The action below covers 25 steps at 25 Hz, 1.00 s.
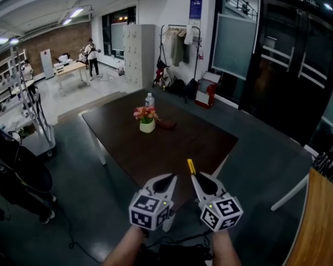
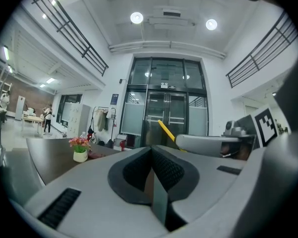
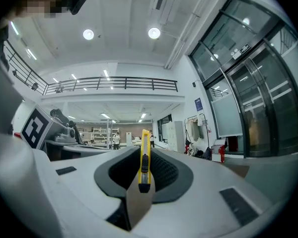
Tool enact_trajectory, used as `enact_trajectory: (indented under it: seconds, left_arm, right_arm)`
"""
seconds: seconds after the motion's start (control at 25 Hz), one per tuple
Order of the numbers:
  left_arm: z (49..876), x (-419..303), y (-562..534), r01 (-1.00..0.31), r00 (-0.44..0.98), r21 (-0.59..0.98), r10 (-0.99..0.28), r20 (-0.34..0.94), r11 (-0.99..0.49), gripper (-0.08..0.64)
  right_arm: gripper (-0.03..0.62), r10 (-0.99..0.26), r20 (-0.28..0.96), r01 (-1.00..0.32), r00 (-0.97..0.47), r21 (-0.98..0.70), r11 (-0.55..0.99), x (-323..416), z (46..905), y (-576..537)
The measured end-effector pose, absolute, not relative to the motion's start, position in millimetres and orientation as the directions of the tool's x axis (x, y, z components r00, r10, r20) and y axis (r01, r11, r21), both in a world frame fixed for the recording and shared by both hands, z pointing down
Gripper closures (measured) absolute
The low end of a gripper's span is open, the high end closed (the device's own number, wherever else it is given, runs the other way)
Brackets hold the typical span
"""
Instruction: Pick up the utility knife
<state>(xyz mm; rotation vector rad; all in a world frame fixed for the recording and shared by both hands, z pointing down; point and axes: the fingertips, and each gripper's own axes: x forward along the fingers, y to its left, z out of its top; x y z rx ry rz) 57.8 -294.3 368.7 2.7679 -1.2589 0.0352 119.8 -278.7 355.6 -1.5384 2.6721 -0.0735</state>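
Looking down from the head view, we see two hand-held grippers side by side at the lower centre of the frame, in front of a dark brown table [image 1: 172, 148] that carries a flower pot [image 1: 147, 121] and a water bottle [image 1: 149, 100] near its far end. The right gripper [image 1: 198, 180] has its jaws clamped on a yellow utility knife [image 3: 144, 155], which stands upright between the pads and sticks out past the jaw tips, clear of the table. In the right gripper view the knife runs straight up the middle of the frame, with its black slider facing us. The left gripper [image 1: 167, 179] has its jaws together with nothing between them, and sits just beside the right one. We judge the pick-up to be essentially done, so the risks now lie in the carrying. The pads hold only the knife's thin sides near its lower end, so a jolt or a quick swing could make it pivot or slide out and drop. The left gripper is close enough that a careless sideways move could knock the knife's free end. We cannot tell whether the blade is extended, so the free end should be kept away from the arms at the bottom of the frame.
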Motion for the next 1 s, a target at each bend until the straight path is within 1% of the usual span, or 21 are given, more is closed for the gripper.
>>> enact_trajectory:
  seconds: [0.48, 1.0]
  left_arm:
    - [372, 75, -284, -0.758, 0.651, 0.083, -0.757, 0.057, -0.646, 0.554]
    - [377, 77, -278, -0.761, 0.649, 0.071, -0.757, 0.076, -0.645, 0.554]
  right_arm:
    - [0.52, -0.866, -0.026, -0.863, -0.499, -0.072, 0.5, 135, 361, -271]
    - [0.52, -0.871, -0.03, -0.867, -0.49, -0.088, 0.49, 139, 357, -264]
